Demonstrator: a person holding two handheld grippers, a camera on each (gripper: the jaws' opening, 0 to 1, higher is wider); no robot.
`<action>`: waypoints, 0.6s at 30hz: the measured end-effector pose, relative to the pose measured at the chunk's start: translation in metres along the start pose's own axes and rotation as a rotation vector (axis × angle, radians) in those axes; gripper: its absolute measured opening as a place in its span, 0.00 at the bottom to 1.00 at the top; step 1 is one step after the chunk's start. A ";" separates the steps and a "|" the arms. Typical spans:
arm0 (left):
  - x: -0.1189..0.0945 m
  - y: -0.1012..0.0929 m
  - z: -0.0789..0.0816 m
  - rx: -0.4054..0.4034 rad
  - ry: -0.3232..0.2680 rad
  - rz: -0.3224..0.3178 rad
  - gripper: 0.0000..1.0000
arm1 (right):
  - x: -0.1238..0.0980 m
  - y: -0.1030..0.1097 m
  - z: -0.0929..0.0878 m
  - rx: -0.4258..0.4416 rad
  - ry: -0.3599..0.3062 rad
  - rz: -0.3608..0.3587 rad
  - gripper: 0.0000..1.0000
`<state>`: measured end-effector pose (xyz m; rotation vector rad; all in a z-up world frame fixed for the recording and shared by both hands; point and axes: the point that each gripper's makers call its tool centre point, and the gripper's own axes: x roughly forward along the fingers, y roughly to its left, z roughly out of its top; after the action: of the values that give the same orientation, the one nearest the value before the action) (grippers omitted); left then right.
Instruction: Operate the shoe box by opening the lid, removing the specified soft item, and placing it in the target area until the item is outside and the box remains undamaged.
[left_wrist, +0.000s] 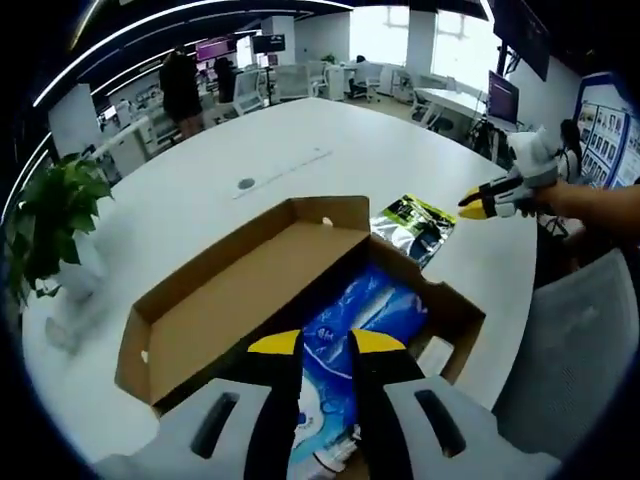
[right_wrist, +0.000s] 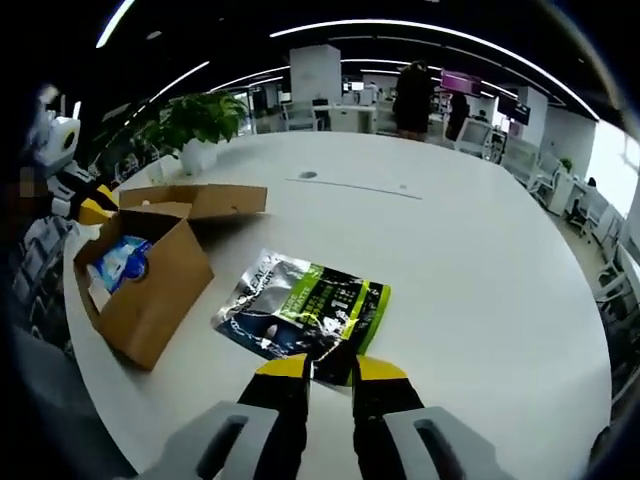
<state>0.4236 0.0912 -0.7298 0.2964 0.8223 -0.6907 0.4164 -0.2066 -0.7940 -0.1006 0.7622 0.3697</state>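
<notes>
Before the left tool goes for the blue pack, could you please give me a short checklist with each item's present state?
1. Shoe box lid open: ok.
2. Blue soft pack still inside the box, reachable from above: ok.
3. Left tool over the pack, jaws apart with the pack between them: ok; contact cannot tell.
4. Right tool away from the box, at the green pouch edge: ok.
5. Box walls undamaged: cannot tell.
</notes>
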 end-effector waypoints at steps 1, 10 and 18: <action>-0.003 0.002 -0.003 -0.007 0.000 0.007 0.17 | -0.003 0.006 0.003 0.001 -0.009 0.017 0.14; -0.021 0.017 -0.022 -0.043 0.008 0.052 0.18 | -0.015 0.042 0.025 -0.005 -0.057 0.103 0.20; -0.037 0.029 -0.042 -0.068 0.017 0.090 0.19 | -0.021 0.077 0.046 -0.064 -0.086 0.180 0.27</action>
<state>0.4011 0.1500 -0.7304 0.2763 0.8424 -0.5755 0.4044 -0.1314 -0.7429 -0.0754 0.6759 0.5662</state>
